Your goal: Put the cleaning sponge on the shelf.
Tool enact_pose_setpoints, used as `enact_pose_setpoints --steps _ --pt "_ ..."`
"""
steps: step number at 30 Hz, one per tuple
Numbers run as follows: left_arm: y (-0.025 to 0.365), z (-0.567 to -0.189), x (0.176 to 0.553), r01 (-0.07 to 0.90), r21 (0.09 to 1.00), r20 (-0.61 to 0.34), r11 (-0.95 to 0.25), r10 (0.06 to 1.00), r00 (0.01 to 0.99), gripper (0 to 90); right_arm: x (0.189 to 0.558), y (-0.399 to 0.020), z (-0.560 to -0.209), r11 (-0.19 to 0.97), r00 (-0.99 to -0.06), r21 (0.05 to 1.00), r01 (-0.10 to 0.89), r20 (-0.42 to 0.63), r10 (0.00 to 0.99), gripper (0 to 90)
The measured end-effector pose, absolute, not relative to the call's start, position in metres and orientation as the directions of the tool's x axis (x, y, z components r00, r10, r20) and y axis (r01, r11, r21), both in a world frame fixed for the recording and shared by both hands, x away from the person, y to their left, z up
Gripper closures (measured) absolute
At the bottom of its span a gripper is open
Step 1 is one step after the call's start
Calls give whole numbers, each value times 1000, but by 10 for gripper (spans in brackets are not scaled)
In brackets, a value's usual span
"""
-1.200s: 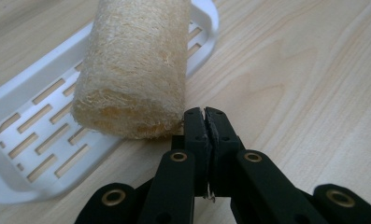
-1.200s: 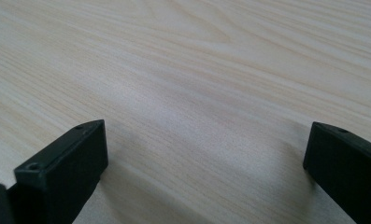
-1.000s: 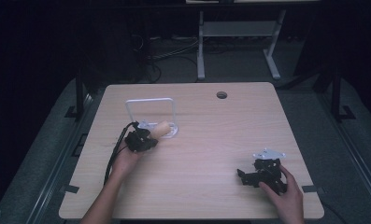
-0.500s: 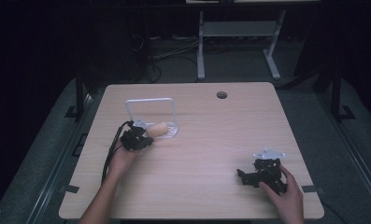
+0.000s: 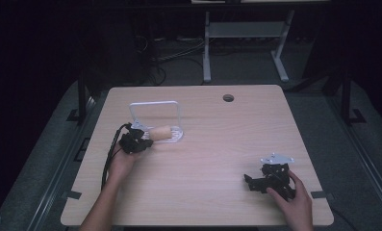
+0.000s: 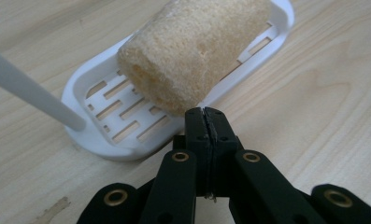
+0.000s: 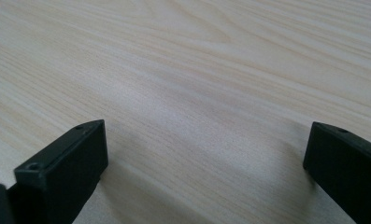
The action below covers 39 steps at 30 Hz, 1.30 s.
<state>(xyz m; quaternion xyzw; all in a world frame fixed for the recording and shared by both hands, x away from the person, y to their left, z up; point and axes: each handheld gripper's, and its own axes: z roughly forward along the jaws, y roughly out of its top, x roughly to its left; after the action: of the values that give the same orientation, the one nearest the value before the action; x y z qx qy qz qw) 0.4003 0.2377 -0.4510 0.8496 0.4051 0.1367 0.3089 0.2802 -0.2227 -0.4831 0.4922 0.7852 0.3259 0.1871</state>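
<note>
From the high view, my left gripper [image 5: 143, 139] sits at the near-left end of the white slotted tray [image 5: 176, 136], just beside it, with my left hand [image 5: 123, 161] behind it. A tan loofah sponge [image 5: 160, 132] lies on its side in that tray, and a white wire frame [image 5: 155, 111] stands upright just behind the tray. My right gripper [image 5: 256, 182] rests well apart from the tray, toward the near-right corner of the wooden table [image 5: 217, 144], held by my right hand [image 5: 294, 202].

In the left gripper view, my left gripper [image 6: 205, 116] has its jaws pressed flat together with nothing between them. Their tips sit right at the near end of the loofah sponge [image 6: 197, 51]; I cannot tell whether they touch it. The sponge lies along the tray [image 6: 87, 86], and a white bar of the frame [image 6: 29, 91] meets the tray's left end.

In the right gripper view, my right gripper [image 7: 206, 154] has its jaws standing wide apart, with bare table [image 7: 197, 70] between them.
</note>
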Motion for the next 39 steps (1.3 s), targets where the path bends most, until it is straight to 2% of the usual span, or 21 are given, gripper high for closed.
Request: enact_pose_setpoints --steps 18,22,29,39 --pt "246 -451 402 605 639 -4 -475 785 620 890 280 -223 -483 302 -445 696 651 28 895 0" --pt "246 -450 399 608 642 -15 -467 786 619 861 280 -223 -483 303 -445 696 651 27 895 0" --pt "246 -446 394 611 649 -36 -454 784 620 700 280 -223 -483 303 -445 696 651 27 895 0" --pt "244 -444 381 616 637 -30 -465 783 622 342 280 -223 -483 302 -445 696 651 27 895 0"
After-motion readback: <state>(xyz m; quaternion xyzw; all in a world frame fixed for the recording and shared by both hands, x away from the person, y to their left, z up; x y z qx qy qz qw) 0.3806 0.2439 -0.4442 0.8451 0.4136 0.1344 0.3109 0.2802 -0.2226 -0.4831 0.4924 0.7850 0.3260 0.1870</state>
